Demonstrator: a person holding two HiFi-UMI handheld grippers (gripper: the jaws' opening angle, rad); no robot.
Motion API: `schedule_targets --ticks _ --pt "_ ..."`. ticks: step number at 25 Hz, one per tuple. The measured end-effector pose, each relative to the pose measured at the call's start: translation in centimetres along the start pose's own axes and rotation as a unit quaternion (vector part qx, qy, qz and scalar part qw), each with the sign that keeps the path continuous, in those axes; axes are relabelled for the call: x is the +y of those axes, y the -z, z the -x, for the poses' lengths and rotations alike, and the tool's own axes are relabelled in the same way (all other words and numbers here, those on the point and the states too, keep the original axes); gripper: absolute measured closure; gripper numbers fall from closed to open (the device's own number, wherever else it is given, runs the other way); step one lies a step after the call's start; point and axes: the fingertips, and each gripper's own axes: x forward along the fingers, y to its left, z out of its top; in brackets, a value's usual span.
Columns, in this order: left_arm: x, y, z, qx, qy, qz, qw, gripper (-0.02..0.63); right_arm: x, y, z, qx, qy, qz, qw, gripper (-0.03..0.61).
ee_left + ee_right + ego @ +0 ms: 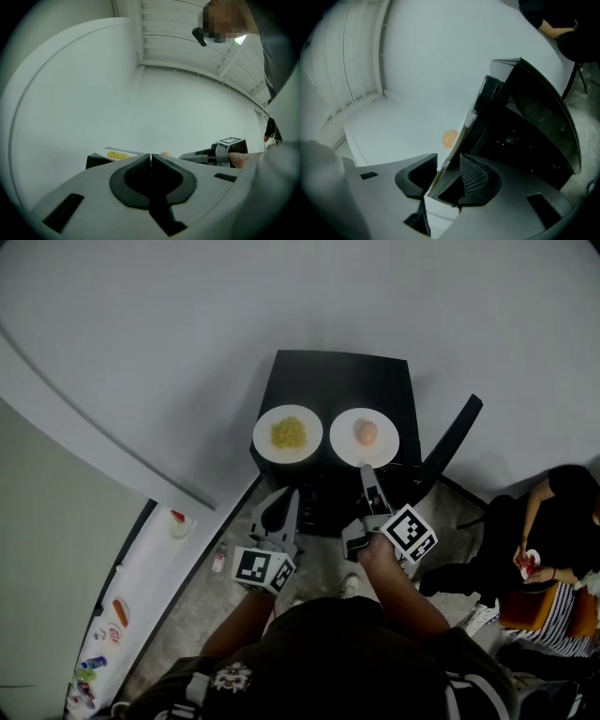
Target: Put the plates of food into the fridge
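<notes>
sitting where: egg plate (382, 448) and yellow-food plate (265, 448) lie side by side on the black desk (342, 381).
right gripper (368, 472): fingers clamped on the egg plate's near rim.
left gripper (150, 157): fingers together, empty; the yellow-food plate lies just ahead.
fridge door (122, 615): open, stocked, to the person's left, apart from the desk.
writing: none readable.
</notes>
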Motion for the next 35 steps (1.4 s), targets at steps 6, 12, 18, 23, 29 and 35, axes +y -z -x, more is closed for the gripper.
schedule_targets --ticks 6,12,18,23,29,35 --pt "-0.8 1.0 0.0 0.02 0.009 -0.034 0.9992 0.592 0.2 -0.5 -0.2 -0.012 0.003 -0.039 0.999 0.42" --pt "-0.9 1.7 -0.2 0.031 0.014 -0.034 0.9988 0.592 -1.5 -0.9 -1.1 -0.019 0.023 -0.113 0.993 0.443" --pt "-0.5 2.3 0.7 0.042 0.01 -0.036 0.9984 0.592 -1.1 -1.0 -1.3 -0.02 0.024 -0.145 0.989 0.477" --pt "-0.7 2.2 1.2 0.041 0.011 -0.036 0.9985 0.591 -1.4 -0.9 -1.0 -0.027 0.033 -0.168 0.985 0.505" --pt "-0.5 2.2 1.2 0.037 0.015 -0.037 0.9985 0.592 -1.0 -1.0 -1.1 -0.034 0.023 -0.18 0.983 0.535" --pt "-0.4 2.4 0.7 0.036 0.026 -0.033 0.9985 0.591 -1.1 -1.0 -1.1 -0.035 0.015 -0.172 0.984 0.537"
